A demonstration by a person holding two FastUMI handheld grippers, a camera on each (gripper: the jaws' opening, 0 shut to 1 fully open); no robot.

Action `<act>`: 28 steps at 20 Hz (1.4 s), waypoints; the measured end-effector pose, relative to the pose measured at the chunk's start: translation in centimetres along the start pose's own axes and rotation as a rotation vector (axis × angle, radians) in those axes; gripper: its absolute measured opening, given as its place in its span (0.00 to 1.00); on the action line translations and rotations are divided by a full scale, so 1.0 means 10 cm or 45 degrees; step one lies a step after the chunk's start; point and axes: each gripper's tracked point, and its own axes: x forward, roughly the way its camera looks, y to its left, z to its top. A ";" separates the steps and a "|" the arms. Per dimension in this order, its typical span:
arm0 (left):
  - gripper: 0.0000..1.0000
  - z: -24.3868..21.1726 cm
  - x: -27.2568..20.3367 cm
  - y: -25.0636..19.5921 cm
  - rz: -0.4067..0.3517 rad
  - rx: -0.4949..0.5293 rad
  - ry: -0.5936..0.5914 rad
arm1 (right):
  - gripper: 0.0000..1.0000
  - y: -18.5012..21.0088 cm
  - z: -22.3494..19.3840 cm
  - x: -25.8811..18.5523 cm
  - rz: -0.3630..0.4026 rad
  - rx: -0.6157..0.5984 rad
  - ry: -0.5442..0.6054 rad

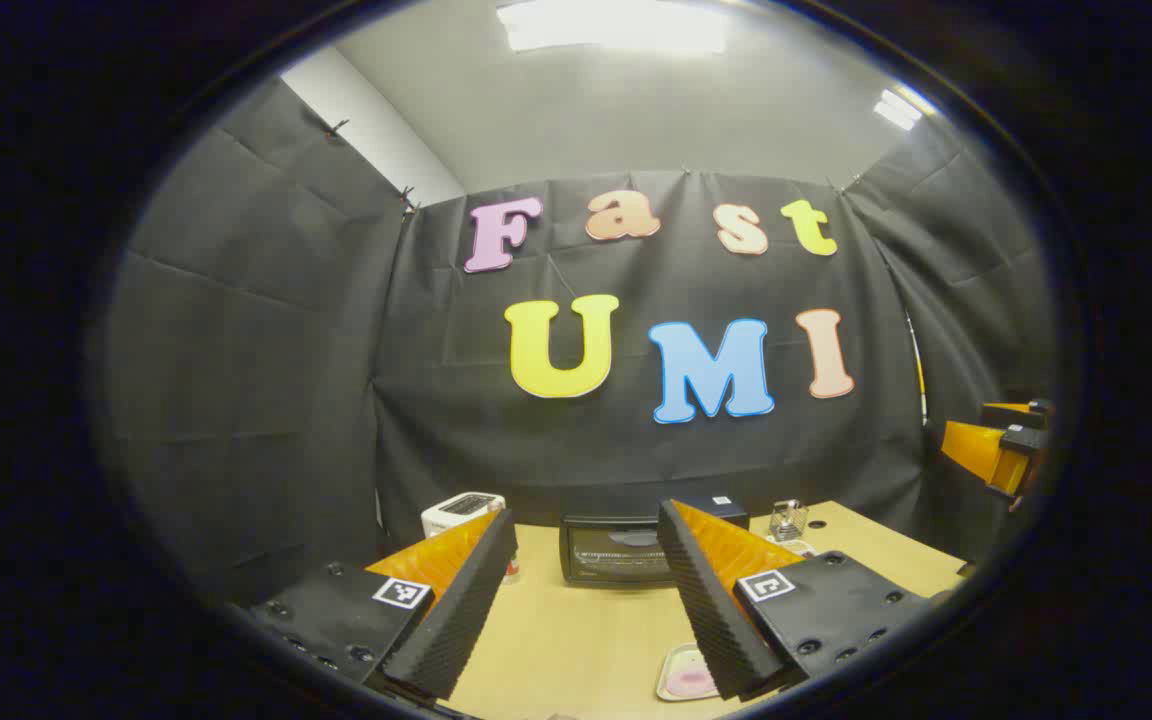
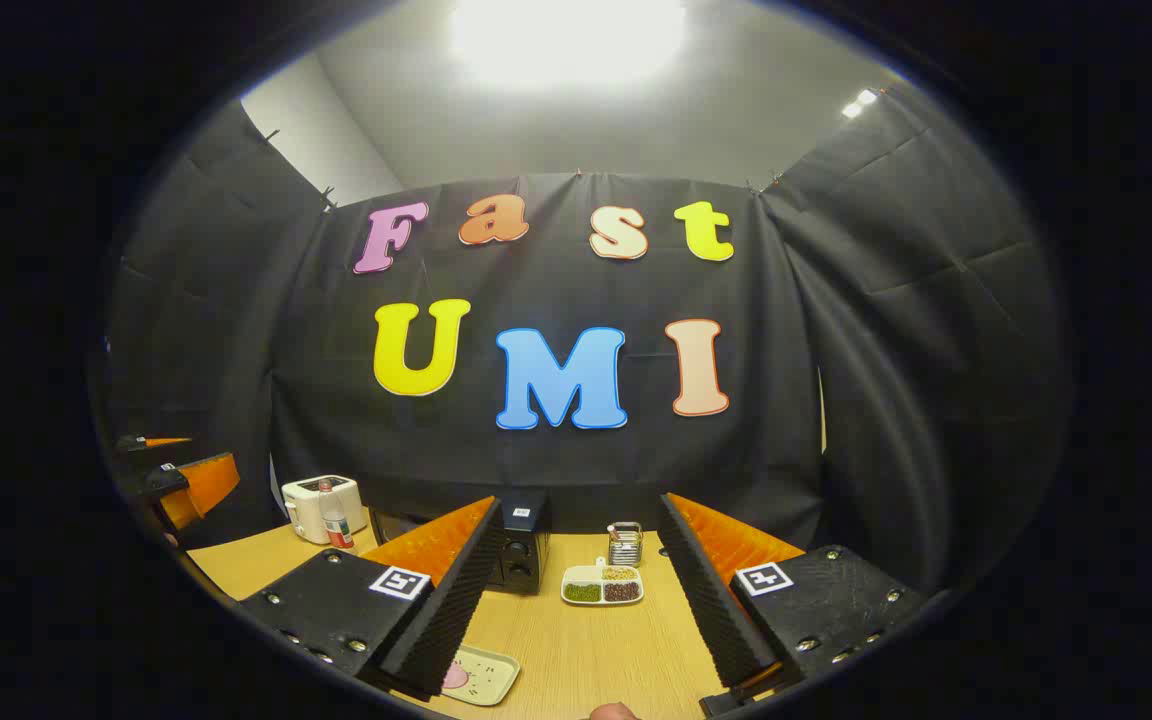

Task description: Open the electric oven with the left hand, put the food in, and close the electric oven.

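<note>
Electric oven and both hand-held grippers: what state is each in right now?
Electric oven: door closed, on the table.
Left hand-held gripper: open, empty, above the table.
Right hand-held gripper: open, empty.
Food tray: on the table, outside the oven.

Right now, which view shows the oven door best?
The left gripper view: the electric oven faces the camera between the open fingers, its shut glass door plain. In the right gripper view the oven is mostly hidden behind a finger; its control side shows.
</note>
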 end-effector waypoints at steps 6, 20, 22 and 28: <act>1.00 0.07 -0.07 -0.13 -0.014 0.026 -0.031 | 0.95 0.00 -0.01 0.00 0.019 0.023 -0.002; 1.00 -0.05 0.49 -0.51 -0.038 0.017 -0.040 | 0.95 -0.02 -0.08 -0.01 0.111 0.049 -0.018; 1.00 -0.12 0.77 -0.53 -0.057 0.004 -0.035 | 0.95 0.02 -0.09 0.05 0.110 0.048 -0.027; 1.00 -0.38 1.74 -0.62 -0.152 -0.002 -0.033 | 0.96 0.15 -0.04 0.47 0.027 0.088 -0.052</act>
